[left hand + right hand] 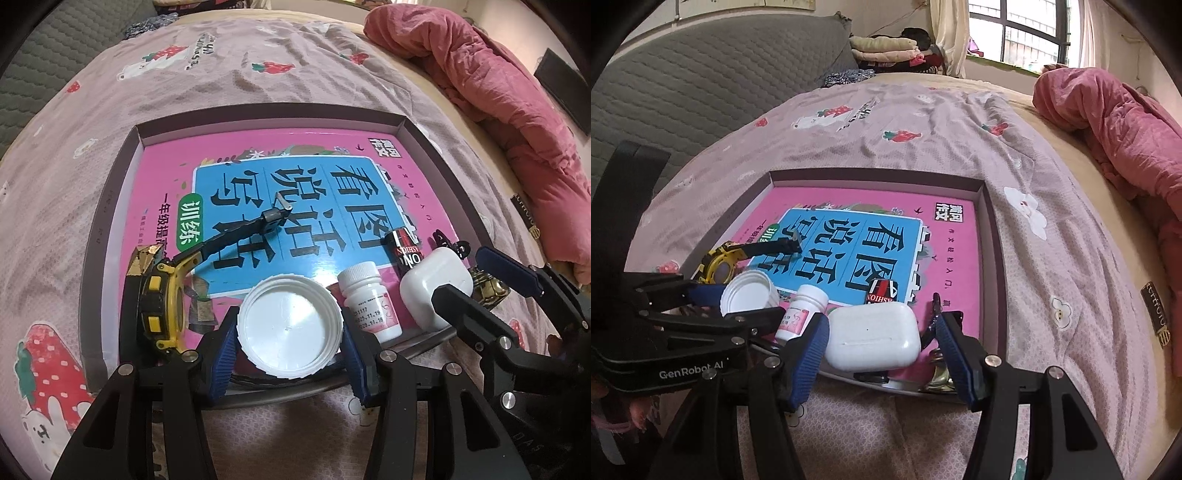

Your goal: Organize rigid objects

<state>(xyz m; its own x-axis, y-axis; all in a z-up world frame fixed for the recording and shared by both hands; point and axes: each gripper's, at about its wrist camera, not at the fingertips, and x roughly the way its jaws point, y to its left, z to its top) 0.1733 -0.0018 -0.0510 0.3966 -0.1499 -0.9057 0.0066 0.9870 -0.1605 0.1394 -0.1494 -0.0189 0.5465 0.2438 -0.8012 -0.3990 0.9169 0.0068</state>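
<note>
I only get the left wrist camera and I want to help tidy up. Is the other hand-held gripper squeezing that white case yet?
Observer: Not yet. The right wrist view shows the right hand-held gripper with the white case between its fingers, but there is a gap on the side by the black clip.
Operator: Okay, I'll keep hold of the white lid. What's at the far end of the bed?
Observer: A window, with a pile of folded clothes beside it.
</note>
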